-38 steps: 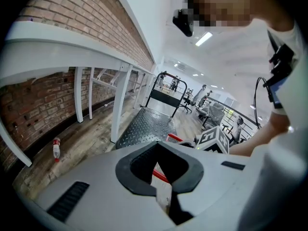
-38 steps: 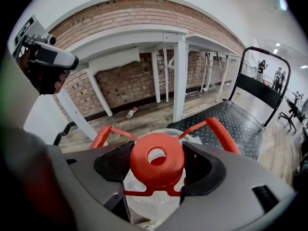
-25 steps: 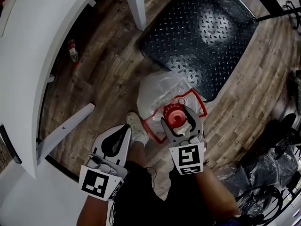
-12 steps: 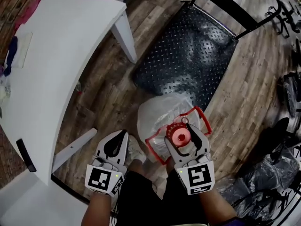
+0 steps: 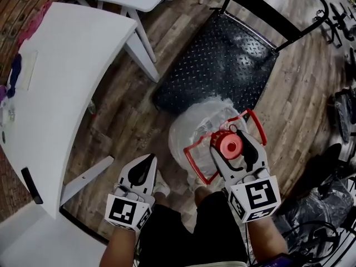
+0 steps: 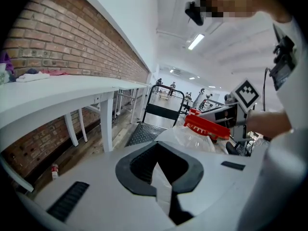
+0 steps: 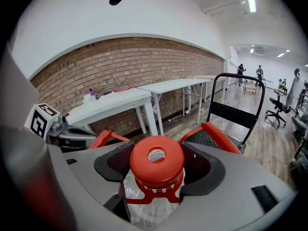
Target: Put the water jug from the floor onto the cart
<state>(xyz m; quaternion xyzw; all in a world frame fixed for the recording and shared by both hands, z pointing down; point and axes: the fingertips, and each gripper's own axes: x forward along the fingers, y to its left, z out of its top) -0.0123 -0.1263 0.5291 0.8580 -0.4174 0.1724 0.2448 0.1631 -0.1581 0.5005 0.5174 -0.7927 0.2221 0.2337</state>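
The water jug (image 5: 199, 128) is clear plastic with a red cap (image 5: 229, 144) and a red handle frame (image 5: 196, 161). My right gripper (image 5: 230, 140) is shut on its neck just under the cap, and the jug body hangs at the near edge of the cart (image 5: 222, 60), a black tread-plate platform with a black push handle (image 5: 278, 21). In the right gripper view the cap (image 7: 156, 165) sits between both jaws. My left gripper (image 5: 146, 161) is shut and empty, low at the left, apart from the jug. The left gripper view shows the jug (image 6: 192, 137) to its right.
A white table (image 5: 67, 71) and its legs stand to the left, with a small bottle (image 5: 92, 107) on the wood floor below it. Black bags and cables (image 5: 317, 210) lie at the lower right. The person's shoe (image 5: 162, 187) is beside the jug.
My right gripper has carried the jug to the right and toward the cart's near edge. The left gripper stayed low at the left, still shut.
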